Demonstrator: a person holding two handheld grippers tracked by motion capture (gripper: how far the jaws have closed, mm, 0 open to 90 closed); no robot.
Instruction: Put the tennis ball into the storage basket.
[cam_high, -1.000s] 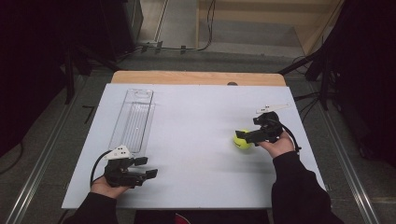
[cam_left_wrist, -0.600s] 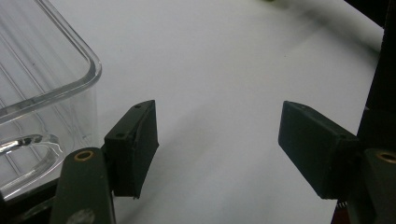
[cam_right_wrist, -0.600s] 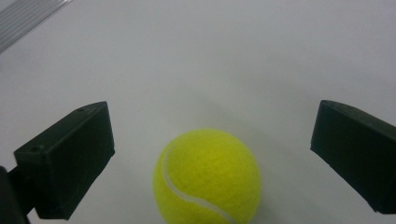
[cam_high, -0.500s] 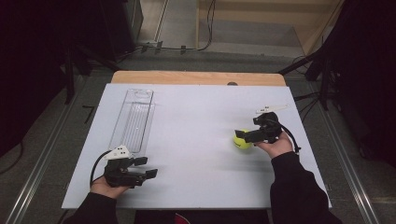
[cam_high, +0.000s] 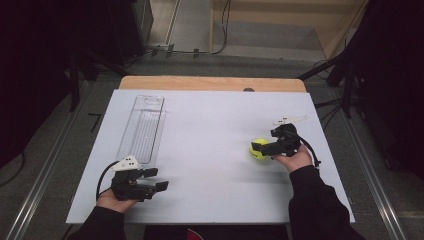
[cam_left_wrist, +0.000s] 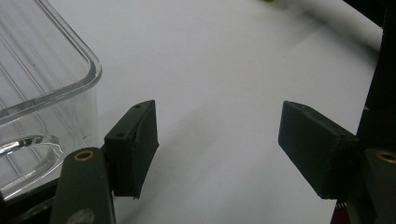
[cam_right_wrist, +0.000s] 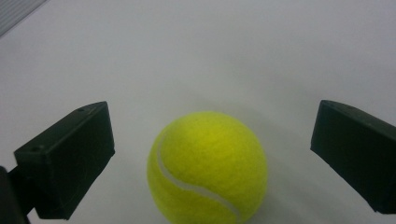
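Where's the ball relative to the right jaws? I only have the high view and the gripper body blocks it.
Observer: The tennis ball sits between the right gripper jaws, which stand wide open with a gap on each side.
Operator: Is the left gripper doing anything?
Observer: The left gripper is open, nothing between its jaws, only the white table.
Operator: How close is it to the tray?
Observer: The clear tray has its rounded corner right beside one left jaw.
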